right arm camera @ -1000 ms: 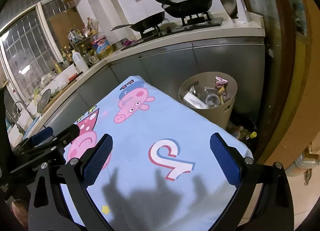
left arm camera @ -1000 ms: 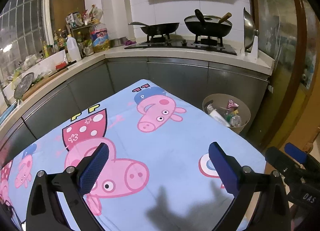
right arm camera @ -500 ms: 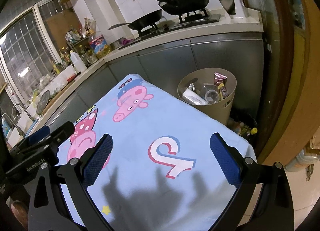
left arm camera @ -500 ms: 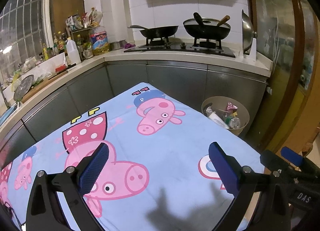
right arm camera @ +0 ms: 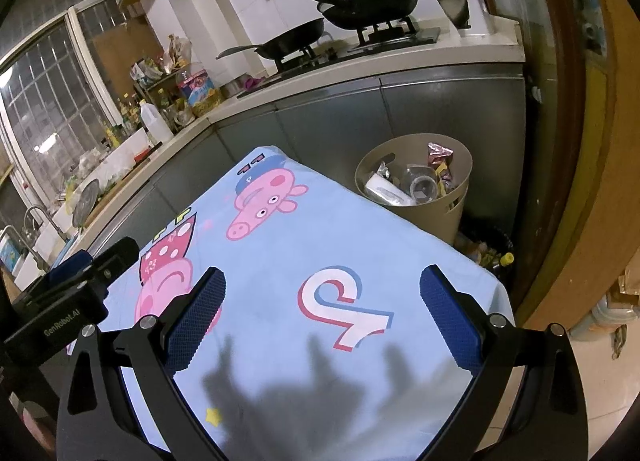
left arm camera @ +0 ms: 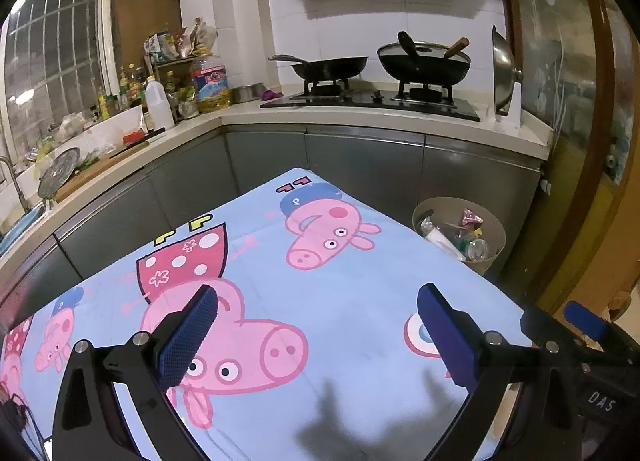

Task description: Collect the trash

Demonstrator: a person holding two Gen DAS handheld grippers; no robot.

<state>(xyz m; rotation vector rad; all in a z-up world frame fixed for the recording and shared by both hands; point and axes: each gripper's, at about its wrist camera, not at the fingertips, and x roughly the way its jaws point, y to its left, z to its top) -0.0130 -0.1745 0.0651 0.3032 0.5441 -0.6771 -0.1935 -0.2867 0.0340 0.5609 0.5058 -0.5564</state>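
Left tool (left arm camera: 316, 335): blue-padded fingers spread wide, gripping nothing, hovering above the desk.
Right tool (right arm camera: 322, 317): blue-padded fingers likewise spread wide, gripping nothing, hovering above the near right part of the desk.
Desk (left arm camera: 360, 301): covered with a light blue cloth printed with pink cartoon pigs (right arm camera: 288, 261); bare of loose items in both views.
Trash: gathered inside the round beige plastic bin (right arm camera: 460, 165), on the floor just beyond the desk's far right edge, against the grey cabinets; white tube, clear plastic bottle and shiny pink wrapper visible inside.
Counter behind: two black woks (left arm camera: 424, 61) on a gas hob, bottles clustered at the corner (left arm camera: 160, 101).
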